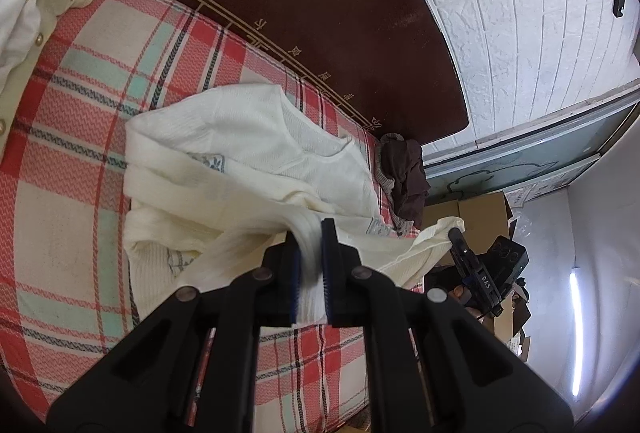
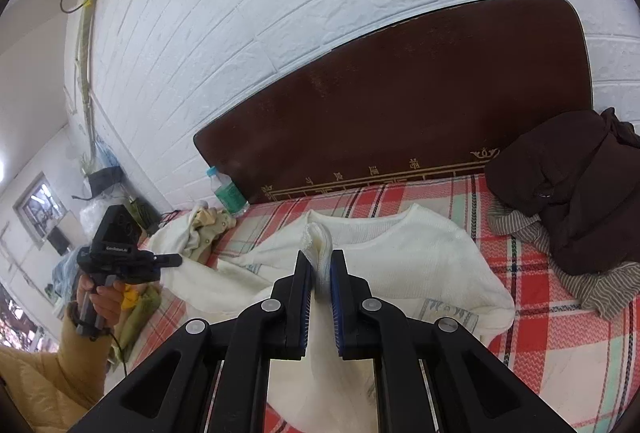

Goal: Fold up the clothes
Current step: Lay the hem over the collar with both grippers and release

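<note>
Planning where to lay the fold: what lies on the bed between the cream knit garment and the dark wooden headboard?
Only a bare strip of red plaid bedsheet separates the cream knit garment from the dark wooden headboard, seen in the right wrist view.

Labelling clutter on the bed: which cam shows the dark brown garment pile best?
Right wrist view. The dark brown garment is large and sharp at the right edge, lying on a striped cloth on the plaid bed cover. In the left wrist view it is only a small bundle far off, below the headboard corner.
</note>
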A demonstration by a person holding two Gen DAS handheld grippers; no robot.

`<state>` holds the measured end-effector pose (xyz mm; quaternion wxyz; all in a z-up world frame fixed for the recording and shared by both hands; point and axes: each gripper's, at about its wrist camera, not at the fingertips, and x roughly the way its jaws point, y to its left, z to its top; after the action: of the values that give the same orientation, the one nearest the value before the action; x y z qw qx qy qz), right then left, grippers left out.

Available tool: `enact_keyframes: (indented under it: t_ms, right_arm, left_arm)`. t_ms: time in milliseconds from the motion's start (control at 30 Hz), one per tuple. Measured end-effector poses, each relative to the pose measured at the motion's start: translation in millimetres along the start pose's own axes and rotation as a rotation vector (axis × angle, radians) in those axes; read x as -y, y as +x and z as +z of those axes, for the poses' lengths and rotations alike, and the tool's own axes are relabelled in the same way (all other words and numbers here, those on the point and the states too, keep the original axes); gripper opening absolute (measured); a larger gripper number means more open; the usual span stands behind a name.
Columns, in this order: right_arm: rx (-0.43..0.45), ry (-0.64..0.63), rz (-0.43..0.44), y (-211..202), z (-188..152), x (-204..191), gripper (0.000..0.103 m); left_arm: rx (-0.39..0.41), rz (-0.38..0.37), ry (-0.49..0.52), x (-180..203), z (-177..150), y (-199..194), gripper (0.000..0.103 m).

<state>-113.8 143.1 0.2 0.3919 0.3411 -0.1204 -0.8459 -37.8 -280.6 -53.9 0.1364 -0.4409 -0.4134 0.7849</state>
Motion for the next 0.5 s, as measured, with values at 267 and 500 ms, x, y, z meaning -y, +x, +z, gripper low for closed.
enact_keyframes:
  t_ms: [267,500]
  right_arm:
    - [0.013,0.064,0.009,12.1,10.0,17.6,0.008]
    - [0.007,0.105,-0.001,26.4,15.3,31.9,0.008]
  left_arm:
    - [0.003,0.033,0.009,4.6,16.8,8.7,0.010]
    - [0.005,0.042,0.000,3.4,30.6,15.1,0.010]
